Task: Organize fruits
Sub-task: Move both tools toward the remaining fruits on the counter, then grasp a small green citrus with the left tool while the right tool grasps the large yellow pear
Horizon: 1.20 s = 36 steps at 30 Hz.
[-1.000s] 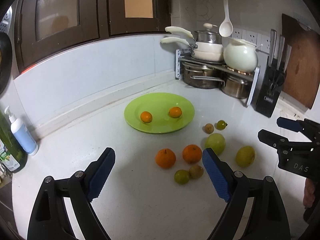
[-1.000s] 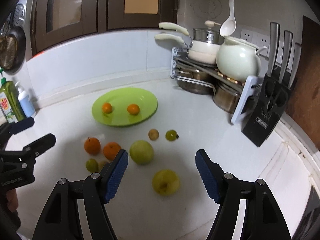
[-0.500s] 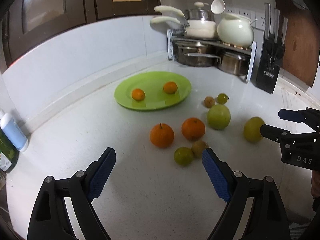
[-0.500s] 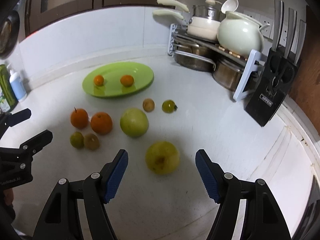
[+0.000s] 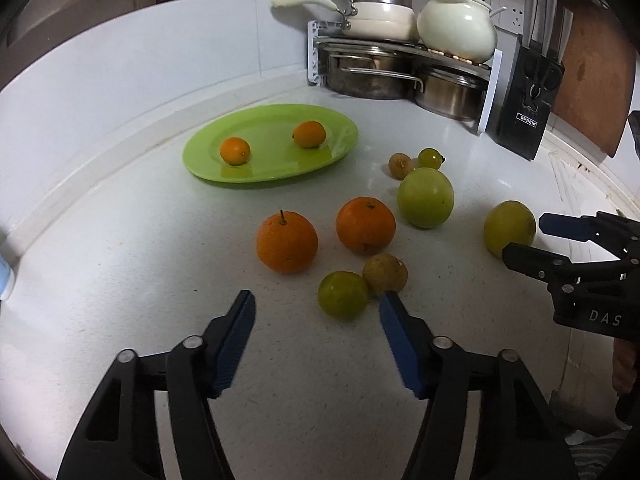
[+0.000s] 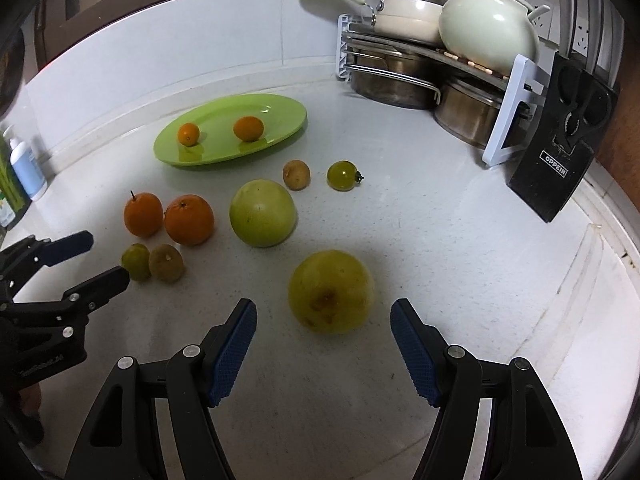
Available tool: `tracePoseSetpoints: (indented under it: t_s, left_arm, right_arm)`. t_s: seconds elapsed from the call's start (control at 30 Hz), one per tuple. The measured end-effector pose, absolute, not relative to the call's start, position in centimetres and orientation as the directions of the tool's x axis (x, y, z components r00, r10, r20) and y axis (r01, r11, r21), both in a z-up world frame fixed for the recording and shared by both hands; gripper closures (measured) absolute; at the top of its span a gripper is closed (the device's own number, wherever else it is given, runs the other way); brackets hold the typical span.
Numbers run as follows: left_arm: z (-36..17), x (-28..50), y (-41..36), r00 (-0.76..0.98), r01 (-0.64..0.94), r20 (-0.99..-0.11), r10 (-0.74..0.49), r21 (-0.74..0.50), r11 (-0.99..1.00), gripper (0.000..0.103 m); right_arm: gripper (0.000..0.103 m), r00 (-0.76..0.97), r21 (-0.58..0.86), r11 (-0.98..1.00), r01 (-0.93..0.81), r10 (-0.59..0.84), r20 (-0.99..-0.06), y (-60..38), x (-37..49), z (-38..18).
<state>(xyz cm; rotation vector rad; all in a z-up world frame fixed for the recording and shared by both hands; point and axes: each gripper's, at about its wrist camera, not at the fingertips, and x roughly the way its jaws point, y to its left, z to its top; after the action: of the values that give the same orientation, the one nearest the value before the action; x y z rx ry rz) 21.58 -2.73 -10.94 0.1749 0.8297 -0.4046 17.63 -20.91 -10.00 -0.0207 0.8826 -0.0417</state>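
Observation:
A green plate (image 5: 344,136) holds two small oranges (image 5: 235,151) (image 5: 309,134). Loose on the white counter lie two larger oranges (image 5: 287,242) (image 5: 365,225), a big green fruit (image 5: 425,197) and a yellow-green fruit (image 6: 331,296). There are also a small green fruit (image 5: 343,294), a small brown fruit (image 5: 385,273) and two more small ones (image 5: 400,165) (image 5: 430,158). My left gripper (image 5: 317,301) is low over the counter, its jaws closing, the small green fruit just ahead between the tips and untouched. My right gripper (image 6: 323,309) stands open around the yellow-green fruit without touching it.
A rack (image 5: 400,46) with steel pots, cream pans and a white teapot (image 5: 456,26) fills the back corner. A black knife block (image 5: 526,108) and a wooden board (image 5: 592,80) stand at the right. A lotion bottle (image 6: 24,168) sits at the left wall.
Both grippers have sunk toward the counter and tilted down, so the fruits look larger. The left jaws have narrowed in the last half second; the right jaws kept their width.

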Motion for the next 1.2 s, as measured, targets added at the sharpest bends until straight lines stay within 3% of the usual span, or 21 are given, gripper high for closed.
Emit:
tracePoseSetpoints:
  t_s: [0.23, 0.7, 1.2]
  left_arm:
    - [-11.2, 22.2, -3.0, 0.591, 0.423, -0.748, -0.301, -0.03, 0.906, 0.054]
    - [-12.1, 22.7, -3.7, 0.548, 0.443, -0.767, -0.334, -0.072, 0.894, 0.072]
    - [-11.4, 22.0, -3.5, 0.575, 0.426, -0.749, -0.328, -0.068, 0.902, 0.073]
  right_arm:
    - [0.034, 0.631, -0.025, 0.999, 0.031, -0.038, -0.775, -21.2, 18.4, -10.3]
    - [0.051, 0.621, -0.005, 0.999, 0.04, -0.029, -0.783, -21.7, 19.3, -11.0]
    - [0.053, 0.637, 0.004, 1.0, 0.014, -0.006, -0.771, -21.4, 18.5, -10.5]
